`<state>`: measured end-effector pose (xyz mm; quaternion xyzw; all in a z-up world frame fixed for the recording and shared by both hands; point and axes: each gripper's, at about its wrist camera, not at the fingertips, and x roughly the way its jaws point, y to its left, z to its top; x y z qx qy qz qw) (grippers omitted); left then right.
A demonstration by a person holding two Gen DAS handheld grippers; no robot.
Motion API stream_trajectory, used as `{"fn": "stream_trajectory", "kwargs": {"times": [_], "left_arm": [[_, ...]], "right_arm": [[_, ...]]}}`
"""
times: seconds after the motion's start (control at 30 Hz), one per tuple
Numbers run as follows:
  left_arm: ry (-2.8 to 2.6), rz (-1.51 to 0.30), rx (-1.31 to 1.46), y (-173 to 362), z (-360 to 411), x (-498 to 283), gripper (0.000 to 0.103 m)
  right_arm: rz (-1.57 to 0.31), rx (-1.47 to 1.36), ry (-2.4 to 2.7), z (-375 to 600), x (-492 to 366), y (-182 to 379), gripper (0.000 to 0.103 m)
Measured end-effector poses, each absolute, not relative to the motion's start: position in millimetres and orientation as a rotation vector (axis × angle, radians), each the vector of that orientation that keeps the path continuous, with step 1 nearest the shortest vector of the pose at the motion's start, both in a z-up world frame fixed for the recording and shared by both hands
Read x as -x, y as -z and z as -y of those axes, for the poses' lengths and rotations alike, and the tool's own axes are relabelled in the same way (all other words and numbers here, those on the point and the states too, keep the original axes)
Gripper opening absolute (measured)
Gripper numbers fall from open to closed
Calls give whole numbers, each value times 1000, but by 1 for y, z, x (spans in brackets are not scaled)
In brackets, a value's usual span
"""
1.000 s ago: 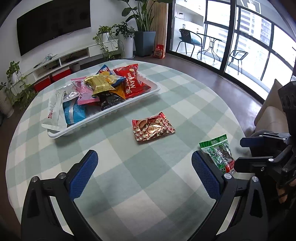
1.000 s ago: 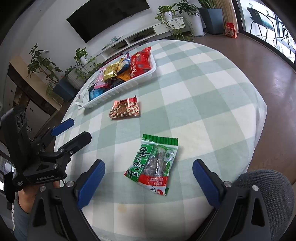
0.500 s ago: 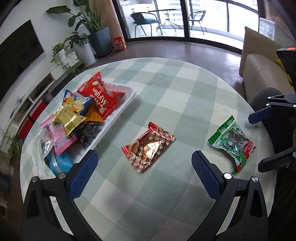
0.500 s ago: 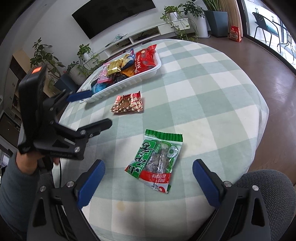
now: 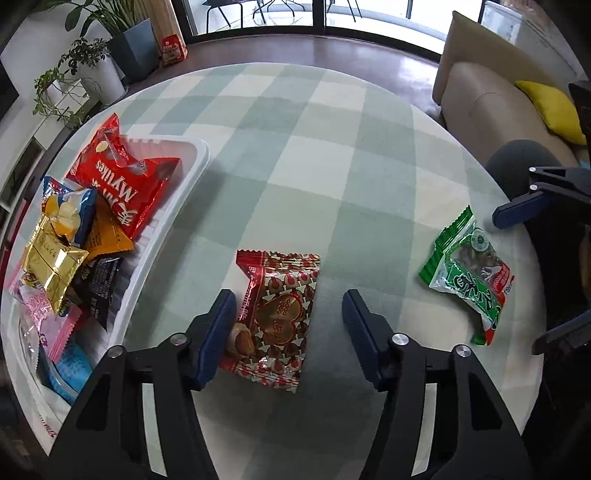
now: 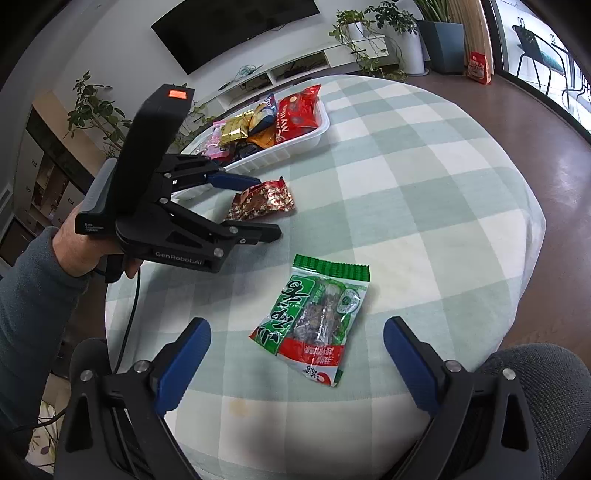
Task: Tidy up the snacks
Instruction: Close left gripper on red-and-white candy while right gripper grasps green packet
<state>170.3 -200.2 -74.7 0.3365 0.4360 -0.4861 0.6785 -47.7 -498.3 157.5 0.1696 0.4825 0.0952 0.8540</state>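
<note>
Left claw (image 5: 288, 328): jaws spread, straddling the red-and-gold foil snack packet (image 5: 275, 317) lying flat on the green-checked tabletop (image 5: 332, 166). Left of it, the white plastic tray (image 5: 173, 218) holds assorted packets. Right claw (image 6: 297, 363): jaws spread, the green-and-red plastic snack packet (image 6: 314, 321) between them, untouched.

Round table (image 6: 424, 192) under a green-and-white checked cloth, standing on a dark brown floor (image 5: 332, 48). Beyond the table, a white wall carries a dark television (image 6: 236, 26) above a low white media unit (image 6: 295, 70). Potted plants (image 6: 373, 33) stand beside that unit, with a red bag (image 6: 479, 67) on the floor near them. Right of the table, glazed doors (image 6: 546, 48) admit daylight and show balcony chairs. A beige sofa (image 5: 491, 107) with a yellow cushion (image 5: 554, 110) faces the table.
</note>
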Motion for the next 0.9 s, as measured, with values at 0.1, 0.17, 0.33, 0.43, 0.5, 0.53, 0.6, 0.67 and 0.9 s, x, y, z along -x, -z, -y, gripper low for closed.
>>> {"fn": "stream_trajectory", "kwargs": {"times": [0.1, 0.17, 0.33, 0.43, 0.5, 0.53, 0.6, 0.67, 0.9], "left_arm": [[1089, -1009, -710, 76, 198, -175, 43], [1059, -1018, -684, 77, 196, -178, 38], [985, -1031, -603, 76, 185, -164, 31], [945, -1029, -537, 75, 173, -158, 25], [912, -1024, -494, 74, 162, -152, 20], [894, -1018, -470, 73, 157, -149, 19], [869, -1008, -429, 73, 146, -140, 19], [854, -1001, -377, 73, 134, -131, 19], [808, -978, -132, 71, 79, -96, 18]], "right_arm": [[-1030, -347, -181, 495, 43, -154, 97], [-1051, -333, -172, 492, 39, -148, 94], [-1051, -341, -146, 493, 34, -144, 91], [-1050, -324, -133, 491, 31, -143, 89], [-1048, -304, -126, 488, 30, -143, 88], [-1046, -296, -122, 487, 30, -143, 86], [-1045, -288, -117, 487, 29, -143, 85], [-1042, -278, -109, 486, 29, -143, 80], [-1046, -175, -82, 477, 24, -142, 65]]}}
